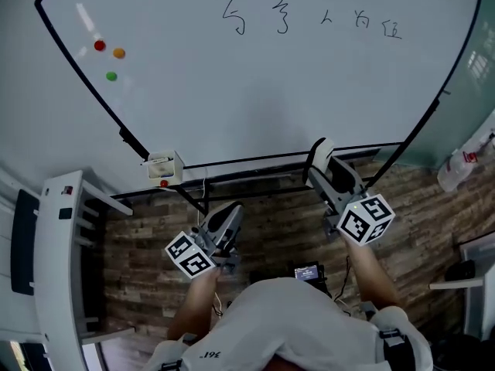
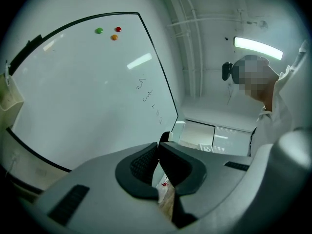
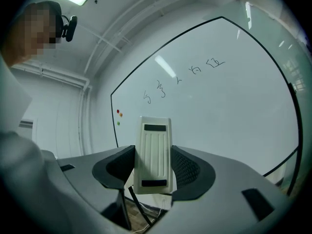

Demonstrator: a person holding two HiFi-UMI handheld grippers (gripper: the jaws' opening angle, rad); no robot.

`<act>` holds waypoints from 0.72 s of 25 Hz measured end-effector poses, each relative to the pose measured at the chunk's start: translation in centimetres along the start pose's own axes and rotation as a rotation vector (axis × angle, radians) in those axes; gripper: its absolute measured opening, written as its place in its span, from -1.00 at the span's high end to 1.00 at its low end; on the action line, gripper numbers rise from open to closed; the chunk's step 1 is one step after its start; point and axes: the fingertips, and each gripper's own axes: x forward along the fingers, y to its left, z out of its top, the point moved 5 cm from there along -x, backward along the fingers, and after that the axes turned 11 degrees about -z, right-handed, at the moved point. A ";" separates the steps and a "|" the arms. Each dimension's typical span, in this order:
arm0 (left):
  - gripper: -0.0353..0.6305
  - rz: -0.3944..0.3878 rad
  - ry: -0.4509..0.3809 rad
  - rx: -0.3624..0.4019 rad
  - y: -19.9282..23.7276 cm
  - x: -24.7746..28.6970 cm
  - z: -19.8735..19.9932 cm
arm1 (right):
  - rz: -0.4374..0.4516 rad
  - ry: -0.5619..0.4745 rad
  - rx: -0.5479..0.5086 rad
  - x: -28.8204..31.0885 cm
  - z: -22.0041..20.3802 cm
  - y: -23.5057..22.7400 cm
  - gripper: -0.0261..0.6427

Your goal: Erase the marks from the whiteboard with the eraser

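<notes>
Below whiteboard (image 1: 255,107) lower edge: right tongs (image 1: 323,165) clamped on white ribbed eraser (image 1: 320,151), which is not yet on board. Left tongs (image 1: 226,221) pressed together, empty. Step, likely: approach, wiping not begun. Next: raise eraser to marks (image 1: 280,19) near top edge, press flat, sweep along row. Marks handwritten, unreadable; no brand legible on eraser.

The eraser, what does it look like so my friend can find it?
Start at the big whiteboard on the wall and drop to its bottom edge, where the right gripper points up. The eraser stands clamped between its jaws: a cream, ribbed block with a dark strip at each end, while the left gripper holds nothing.
</notes>
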 end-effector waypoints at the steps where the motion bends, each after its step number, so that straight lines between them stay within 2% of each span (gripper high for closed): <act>1: 0.87 -0.005 0.003 -0.002 0.5 -0.2 0.4 | -0.009 -0.003 -0.007 0.5 0.0 0.4 0.17; 10: 0.87 -0.052 0.032 -0.025 3.7 -1.5 2.3 | -0.084 -0.006 -0.068 3.5 -0.4 2.4 0.17; 18: 0.87 -0.064 0.027 -0.002 4.4 -0.2 3.4 | -0.041 -0.011 -0.178 5.9 1.0 3.6 0.17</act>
